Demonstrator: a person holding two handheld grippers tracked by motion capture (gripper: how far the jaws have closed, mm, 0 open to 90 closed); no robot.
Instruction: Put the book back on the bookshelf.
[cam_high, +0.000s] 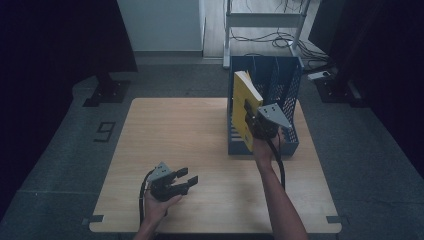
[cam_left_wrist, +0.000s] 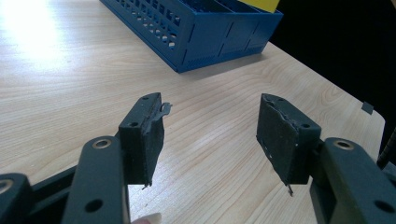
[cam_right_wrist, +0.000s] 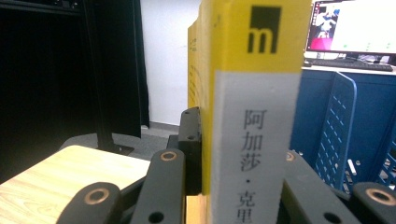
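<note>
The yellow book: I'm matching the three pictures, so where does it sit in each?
High view: yellow book upright at the blue file rack, right of centre, held by the right tongs.
Left gripper view: a yellow corner at the top edge.
Right gripper view: spine up the centre.
Shared landmark: the rack.

High view pretty dim, murky, corners near black at 10 and 2 o'clock. Left gripper view brighter, blown-out glare on table (cam_left_wrist: 32, 28) at 11 o'clock, jaws near lens slightly soft. Right gripper view: book (cam_right_wrist: 252, 116) spine up close, blurry; monitor (cam_right_wrist: 355, 28) glowing at 2 o'clock, left side dark.
</note>
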